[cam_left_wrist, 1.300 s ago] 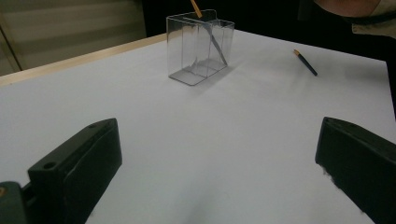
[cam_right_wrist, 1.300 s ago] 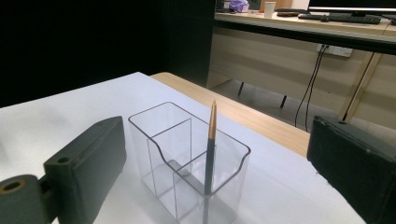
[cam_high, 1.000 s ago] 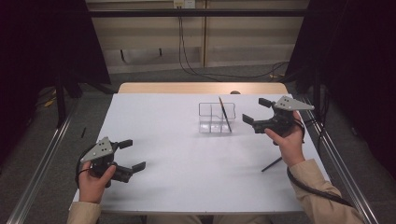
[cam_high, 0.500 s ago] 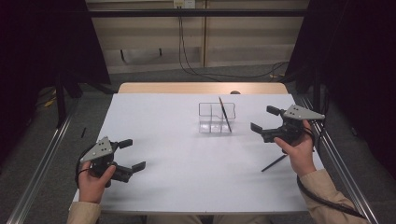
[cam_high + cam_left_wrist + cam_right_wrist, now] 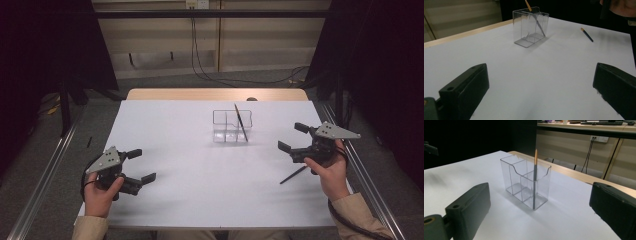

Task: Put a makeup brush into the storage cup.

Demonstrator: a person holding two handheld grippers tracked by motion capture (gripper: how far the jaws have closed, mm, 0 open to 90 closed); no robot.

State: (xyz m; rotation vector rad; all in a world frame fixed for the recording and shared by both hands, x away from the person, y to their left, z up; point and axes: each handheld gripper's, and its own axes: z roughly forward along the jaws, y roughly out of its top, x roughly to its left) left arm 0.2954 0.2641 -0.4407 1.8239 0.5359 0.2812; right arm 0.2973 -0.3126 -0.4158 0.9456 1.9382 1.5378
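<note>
white table (image 5: 200, 200) | clear organizer (image 5: 232, 126): one pencil (image 5: 240, 121), seemingly end compartment | both claws wide, empty

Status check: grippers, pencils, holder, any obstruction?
Left gripper and right gripper open, empty. One pencil stands in clear holder; second pencil flat on table beside right hand. Path clear.

No readable text, labels, brands or numbers anywhere

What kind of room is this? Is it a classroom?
More likely a lab or workshop set up for recording. A white table sits between metal rails, dark curtains hang on both sides, and cables run from wall sockets.
</note>
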